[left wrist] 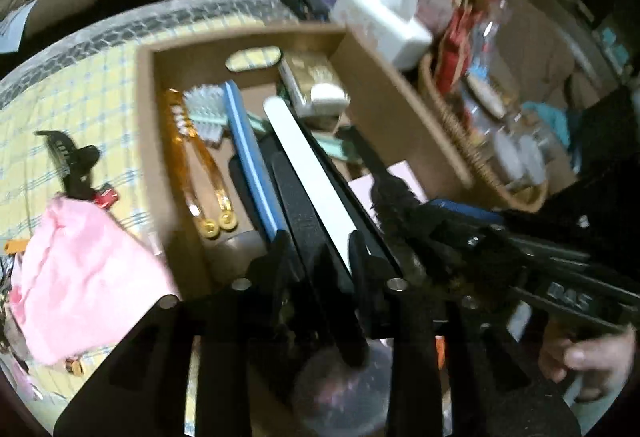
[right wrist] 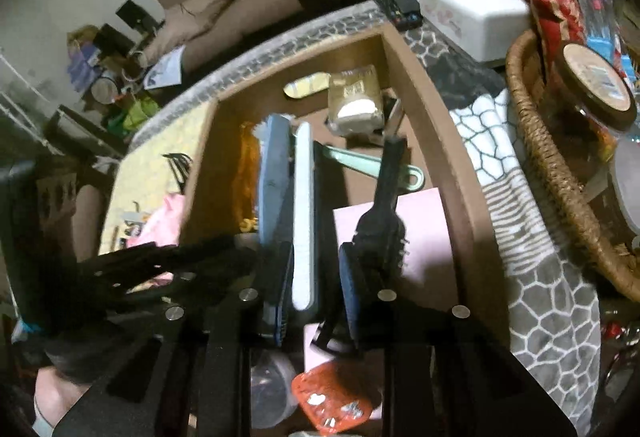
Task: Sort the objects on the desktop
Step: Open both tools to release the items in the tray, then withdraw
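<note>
A brown cardboard box (left wrist: 400,97) (right wrist: 432,117) holds the sorted items. A white nail file (left wrist: 308,165) (right wrist: 305,205) lies on a black flat piece (left wrist: 296,205), beside a blue file (left wrist: 248,157) (right wrist: 276,157). My right gripper (right wrist: 316,269) stands nearly closed, with the white file's near end deep between its blue pads (right wrist: 280,297). My left gripper (left wrist: 320,249) has the black piece and the file between its fingers; I cannot tell whether they press on them. A black hairbrush (right wrist: 384,221) (left wrist: 400,205) lies just right of the right gripper, over pink paper.
In the box are an orange brush (left wrist: 192,149), a green-handled brush (left wrist: 208,109) and a gold packet (right wrist: 356,97). A pink cloth (left wrist: 88,277) and black hair clip (left wrist: 76,161) lie left of it. A tissue box (right wrist: 472,13) and wicker basket (right wrist: 560,177) stand right.
</note>
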### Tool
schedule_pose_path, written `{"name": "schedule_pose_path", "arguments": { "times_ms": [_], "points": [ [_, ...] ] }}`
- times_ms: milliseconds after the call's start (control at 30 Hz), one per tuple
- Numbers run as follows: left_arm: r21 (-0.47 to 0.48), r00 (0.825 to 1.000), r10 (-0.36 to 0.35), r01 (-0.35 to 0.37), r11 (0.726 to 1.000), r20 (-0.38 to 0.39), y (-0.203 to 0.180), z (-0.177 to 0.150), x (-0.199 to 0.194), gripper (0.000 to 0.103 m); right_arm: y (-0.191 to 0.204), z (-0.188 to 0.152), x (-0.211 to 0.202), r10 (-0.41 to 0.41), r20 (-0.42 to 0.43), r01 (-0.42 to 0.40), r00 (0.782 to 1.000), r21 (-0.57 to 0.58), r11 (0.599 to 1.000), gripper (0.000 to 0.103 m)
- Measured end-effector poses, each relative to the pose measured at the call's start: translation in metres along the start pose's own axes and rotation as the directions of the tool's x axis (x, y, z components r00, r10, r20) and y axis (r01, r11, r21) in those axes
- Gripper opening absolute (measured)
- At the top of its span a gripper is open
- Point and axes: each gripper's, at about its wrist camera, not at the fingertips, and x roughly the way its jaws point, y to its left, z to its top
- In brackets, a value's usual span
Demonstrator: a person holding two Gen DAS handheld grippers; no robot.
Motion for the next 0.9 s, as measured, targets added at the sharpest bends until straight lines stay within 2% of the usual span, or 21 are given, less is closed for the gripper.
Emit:
{"name": "schedule_pose_path", "arguments": {
  "times_ms": [67,100,133,233,333,467,500,600,900],
  "points": [
    [-0.023,0.999,-0.013,0.014,1.0,0.042,0.01,-0.006,-0.02,0.049,0.008,-0.004,-0.002,0.015,-0.013,-0.016,1.0,-0.019,1.0,0.024],
    [-0.031,0.998,-0.017,0.019,0.999,0.054,0.014,-0.007,-0.026,0.061,0.015,-0.007,-0.001,0.011,-0.028,-0.012,1.0,-0.043,0.999,0.024],
    [-0.041,0.997,-0.022,0.025,0.999,0.072,0.019,-0.012,-0.036,0.067,0.022,-0.01,0.002,-0.001,-0.04,-0.002,0.999,-0.068,0.998,0.025],
    [-0.056,0.995,-0.035,0.04,0.998,0.093,0.029,-0.024,-0.055,0.071,0.044,-0.023,0.016,-0.052,-0.092,0.038,0.994,-0.152,0.988,0.028],
    [-0.045,0.994,-0.032,0.037,0.998,0.101,0.034,-0.037,-0.067,0.075,0.061,-0.035,0.034,-0.108,-0.149,0.076,0.983,-0.208,0.975,0.037],
    [-0.032,0.994,-0.026,0.029,0.999,0.102,0.041,-0.048,-0.076,0.075,0.073,-0.04,0.055,-0.224,-0.172,0.172,0.959,-0.271,0.947,0.038],
    [-0.034,0.994,-0.029,0.033,0.999,0.103,0.042,-0.05,-0.077,0.075,0.073,-0.038,0.058,-0.229,-0.173,0.177,0.958,-0.272,0.946,0.037],
    [-0.036,0.994,-0.049,0.053,0.998,0.102,0.044,-0.057,-0.079,0.075,0.073,-0.035,0.066,-0.245,-0.197,0.185,0.949,-0.279,0.942,0.009],
    [-0.061,0.99,-0.082,0.089,0.994,0.113,0.059,-0.062,-0.077,0.075,0.078,-0.02,0.069,-0.289,-0.128,0.244,0.949,-0.284,0.927,0.008]
  ]
}}
